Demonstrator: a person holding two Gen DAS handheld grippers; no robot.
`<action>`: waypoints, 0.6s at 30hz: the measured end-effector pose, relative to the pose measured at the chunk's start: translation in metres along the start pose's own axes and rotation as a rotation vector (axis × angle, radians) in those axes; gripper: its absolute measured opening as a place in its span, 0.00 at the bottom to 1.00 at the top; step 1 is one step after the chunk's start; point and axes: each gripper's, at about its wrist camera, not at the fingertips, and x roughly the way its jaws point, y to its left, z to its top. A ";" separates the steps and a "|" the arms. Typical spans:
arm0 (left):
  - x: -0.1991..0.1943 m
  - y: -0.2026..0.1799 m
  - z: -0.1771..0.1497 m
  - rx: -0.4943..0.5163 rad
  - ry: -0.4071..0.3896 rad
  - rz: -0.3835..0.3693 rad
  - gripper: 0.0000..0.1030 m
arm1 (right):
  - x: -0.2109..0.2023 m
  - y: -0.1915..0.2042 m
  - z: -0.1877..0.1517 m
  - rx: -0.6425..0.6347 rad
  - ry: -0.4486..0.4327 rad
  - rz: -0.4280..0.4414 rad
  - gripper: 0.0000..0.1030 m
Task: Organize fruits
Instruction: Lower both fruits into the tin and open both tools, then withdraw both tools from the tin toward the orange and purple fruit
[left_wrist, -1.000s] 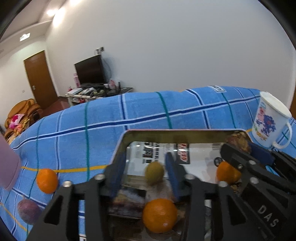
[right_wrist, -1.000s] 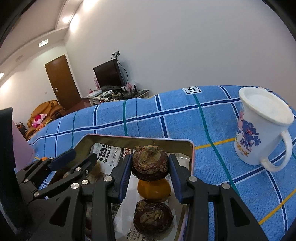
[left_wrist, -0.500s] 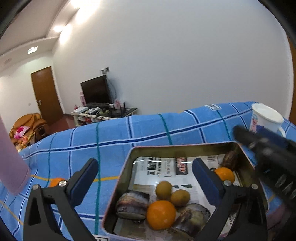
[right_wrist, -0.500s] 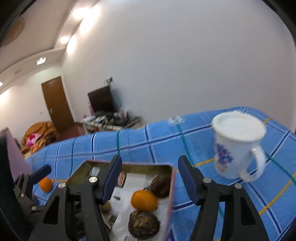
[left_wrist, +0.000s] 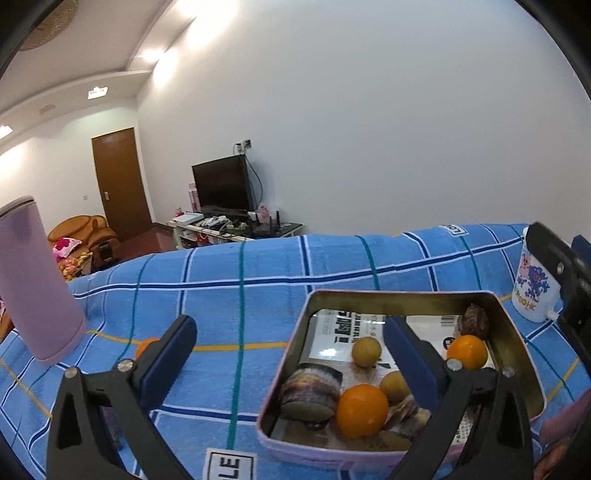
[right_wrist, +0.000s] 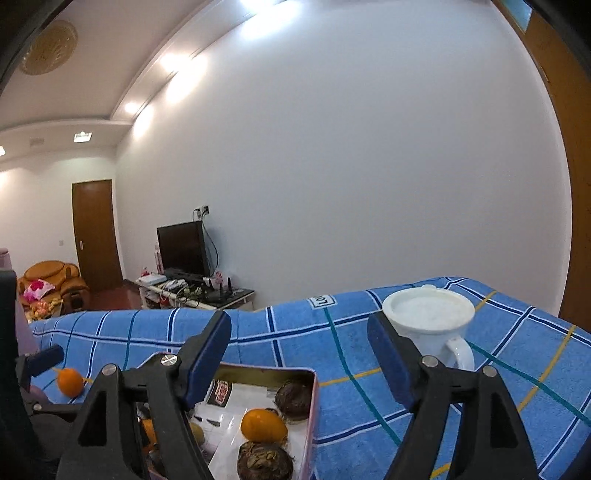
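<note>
A metal tin (left_wrist: 517, 336) lined with newspaper sits on the blue checked cloth and holds oranges (left_wrist: 362, 410), small yellow-green fruits (left_wrist: 365, 350), dark round fruits (left_wrist: 474, 325) and striped purple pieces (left_wrist: 310, 391). The tin also shows in the right wrist view (right_wrist: 313, 402). My left gripper (left_wrist: 288, 347) is open and empty, raised over the tin's left side. My right gripper (right_wrist: 299, 354) is open and empty, above the tin's right edge. One orange (right_wrist: 70, 382) lies loose on the cloth to the left; it is partly hidden behind my left finger in the left wrist view (left_wrist: 144, 347).
A white printed mug (right_wrist: 432, 328) with a lid stands right of the tin. A tall lilac cup (left_wrist: 33, 280) stands at the far left. The cloth-covered table (left_wrist: 240, 273) drops off at the back. A TV stand and armchair are beyond.
The left gripper opened and let go a small yellow-green fruit in the tin. The right gripper opened and released a dark round fruit there. Both grippers rose and drew back.
</note>
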 end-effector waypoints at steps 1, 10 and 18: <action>-0.002 0.001 -0.001 0.000 -0.005 0.002 1.00 | -0.001 0.002 0.000 -0.004 0.003 0.003 0.75; -0.016 0.006 -0.007 0.005 -0.012 0.011 1.00 | 0.002 0.011 -0.004 -0.028 0.064 0.022 0.75; -0.030 0.016 -0.012 -0.022 -0.039 0.005 1.00 | -0.008 0.016 -0.009 -0.027 0.060 0.010 0.75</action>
